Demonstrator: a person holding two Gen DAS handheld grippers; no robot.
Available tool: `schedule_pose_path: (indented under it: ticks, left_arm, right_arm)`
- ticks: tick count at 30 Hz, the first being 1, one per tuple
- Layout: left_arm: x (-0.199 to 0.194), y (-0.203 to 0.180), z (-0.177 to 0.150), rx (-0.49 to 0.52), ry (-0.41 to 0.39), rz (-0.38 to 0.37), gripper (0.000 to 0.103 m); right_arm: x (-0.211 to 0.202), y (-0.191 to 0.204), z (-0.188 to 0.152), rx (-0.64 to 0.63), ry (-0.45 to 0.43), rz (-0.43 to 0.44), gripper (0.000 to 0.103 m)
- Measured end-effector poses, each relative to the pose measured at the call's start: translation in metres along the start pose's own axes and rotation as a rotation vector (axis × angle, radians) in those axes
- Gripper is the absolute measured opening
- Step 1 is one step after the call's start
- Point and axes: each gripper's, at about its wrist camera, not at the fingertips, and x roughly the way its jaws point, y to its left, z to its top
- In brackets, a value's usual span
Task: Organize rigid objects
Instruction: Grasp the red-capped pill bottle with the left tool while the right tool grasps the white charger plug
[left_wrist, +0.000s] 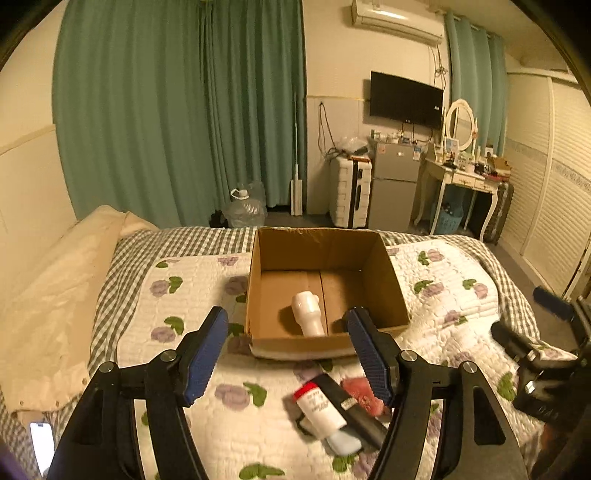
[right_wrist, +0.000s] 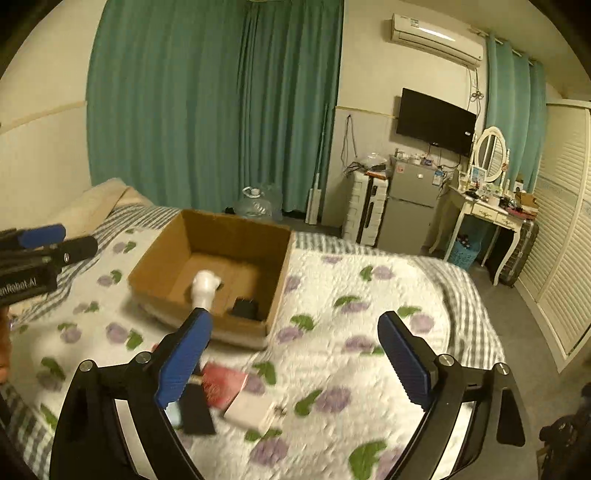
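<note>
An open cardboard box (left_wrist: 384, 273) (right_wrist: 279, 273) stands on the bed. A white bottle-shaped object (left_wrist: 309, 312) (right_wrist: 204, 290) lies inside it, and a small black object (right_wrist: 244, 308) sits in its near corner. On the quilt in front of the box lie a white tube with a red cap (left_wrist: 319, 408), a black flat object (left_wrist: 360, 413) (right_wrist: 195, 408), a red packet (left_wrist: 360, 393) (right_wrist: 223, 384) and a white box (right_wrist: 249, 410). My left gripper (left_wrist: 288, 354) is open and empty above these items. My right gripper (right_wrist: 291, 354) is open and empty above the quilt.
The bed has a floral quilt (right_wrist: 351, 321) and a cream pillow (left_wrist: 55, 295) at the left. A phone (left_wrist: 41, 441) lies at the bed's near left. Beyond the bed stand a fridge (left_wrist: 393, 184), a suitcase (left_wrist: 351, 192) and a dressing table (left_wrist: 465, 181).
</note>
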Motion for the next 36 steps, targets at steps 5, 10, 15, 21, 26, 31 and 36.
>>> schedule_pose_path:
  ticks: [5, 10, 15, 21, 26, 31, 36]
  left_arm:
    - [-0.002, -0.002, -0.033, 0.036, -0.001, 0.007, 0.072]
    - [0.027, 0.003, -0.065, 0.007, 0.068, -0.007, 0.072]
    - [0.056, 0.008, -0.09, 0.013, 0.151, 0.006, 0.072]
    - [0.076, 0.016, -0.106, 0.004, 0.2, 0.028, 0.072]
    - [0.086, 0.019, -0.113, -0.004, 0.23, 0.026, 0.072]
    - [0.09, 0.018, -0.116, -0.005, 0.238, 0.026, 0.072]
    - [0.089, 0.016, -0.116, 0.008, 0.234, 0.032, 0.072]
  right_arm:
    - [0.011, 0.01, -0.024, -0.015, 0.035, 0.01, 0.094]
    - [0.045, 0.019, -0.05, -0.012, 0.139, 0.026, 0.094]
    - [0.081, 0.028, -0.075, -0.036, 0.261, 0.019, 0.093]
    - [0.113, 0.046, -0.094, -0.079, 0.349, -0.008, 0.093]
    - [0.13, 0.048, -0.1, -0.09, 0.394, -0.031, 0.093]
    - [0.146, 0.043, -0.107, -0.053, 0.446, -0.065, 0.086]
    - [0.155, 0.049, -0.113, -0.077, 0.47, -0.067, 0.08]
